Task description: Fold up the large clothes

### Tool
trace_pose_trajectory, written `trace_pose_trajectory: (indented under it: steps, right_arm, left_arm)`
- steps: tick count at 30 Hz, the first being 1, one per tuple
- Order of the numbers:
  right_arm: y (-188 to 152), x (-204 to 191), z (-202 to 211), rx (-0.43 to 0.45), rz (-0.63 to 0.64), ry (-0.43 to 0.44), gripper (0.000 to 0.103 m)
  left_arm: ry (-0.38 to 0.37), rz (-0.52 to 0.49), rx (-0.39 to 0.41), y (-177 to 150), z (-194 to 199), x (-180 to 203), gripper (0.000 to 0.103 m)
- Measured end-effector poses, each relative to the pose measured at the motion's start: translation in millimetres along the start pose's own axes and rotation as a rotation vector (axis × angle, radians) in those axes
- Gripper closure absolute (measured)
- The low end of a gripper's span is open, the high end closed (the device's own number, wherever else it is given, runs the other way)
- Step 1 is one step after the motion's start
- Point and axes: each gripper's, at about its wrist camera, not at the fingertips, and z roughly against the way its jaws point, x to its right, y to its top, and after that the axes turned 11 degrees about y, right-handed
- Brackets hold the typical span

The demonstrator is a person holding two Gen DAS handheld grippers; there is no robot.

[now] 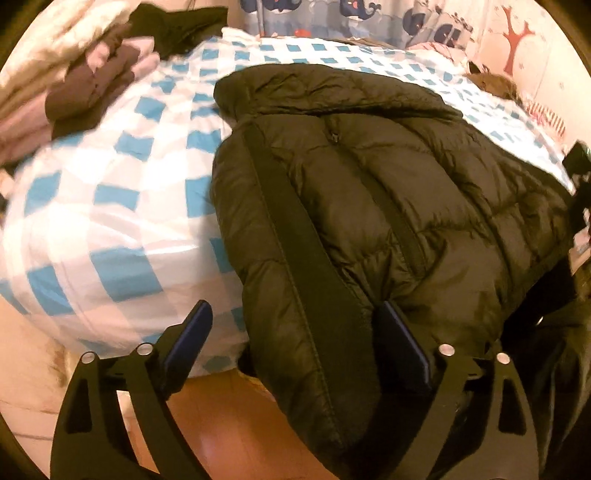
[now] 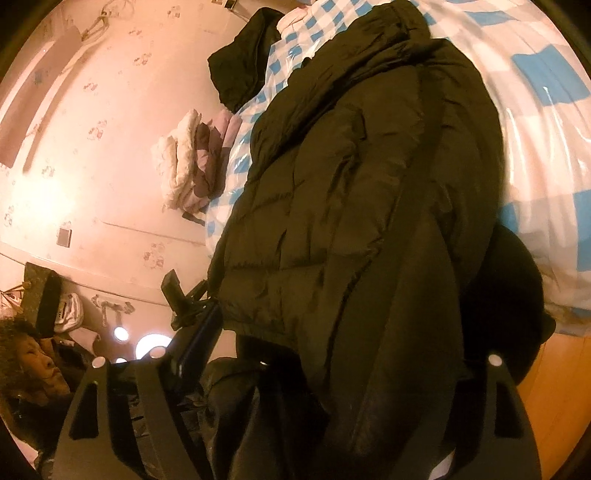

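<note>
While the bed [image 1: 110, 206] fills most of both views under its blue and white checked cover, a dark padded jacket [image 1: 388, 192] lies across it with the zip up. The jacket's lower end hangs over the edge of the bed toward the wooden floor [image 1: 229, 417].

From the right wrist, the jacket [image 2: 351, 177] takes up the middle of the view, and a flat dark band of it runs down toward the camera. A pale papered wall [image 2: 92, 147] stands behind.

Beyond the jacket, a stack of folded clothes [image 1: 88, 81] in pink, brown and cream sits at the far corner of the bed, well apart from it. Another black garment [image 1: 184, 26] lies heaped just past the stack. A curtain with whale prints [image 1: 351, 18] hangs behind the bed.

The left gripper [image 1: 291, 336] has its fingers spread wide. The hanging end of the jacket lies between them; the right finger [image 1: 402, 347] is against the fabric, and the left finger [image 1: 188, 339] stands clear of it, over the bed's edge.

The right gripper [image 2: 325, 332] is spread too. One finger [image 2: 195, 339] stands free beside the jacket's hem, and the other is hidden behind the dark fabric that fills the gap. A person's head shows at the lower left edge of that view.
</note>
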Motion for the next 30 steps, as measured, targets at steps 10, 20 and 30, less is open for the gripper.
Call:
trace_pose_trajectory:
  steps: [10, 20, 30]
  right_arm:
    - [-16, 8, 2, 0.047, -0.005, -0.041, 0.054]
    - [-17, 16, 8, 0.064, -0.033, 0.005, 0.055]
    - [-14, 0, -2, 0.019, -0.007, 0.078, 0.014]
  left_arm:
    - [0.159, -0.105, 0.068, -5, 14, 28, 0.015]
    - [0.257, -0.171, 0.109, -7, 22, 38, 0.015]
    - [-0.188, 0.155, 0.029, -8, 14, -28, 0.014]
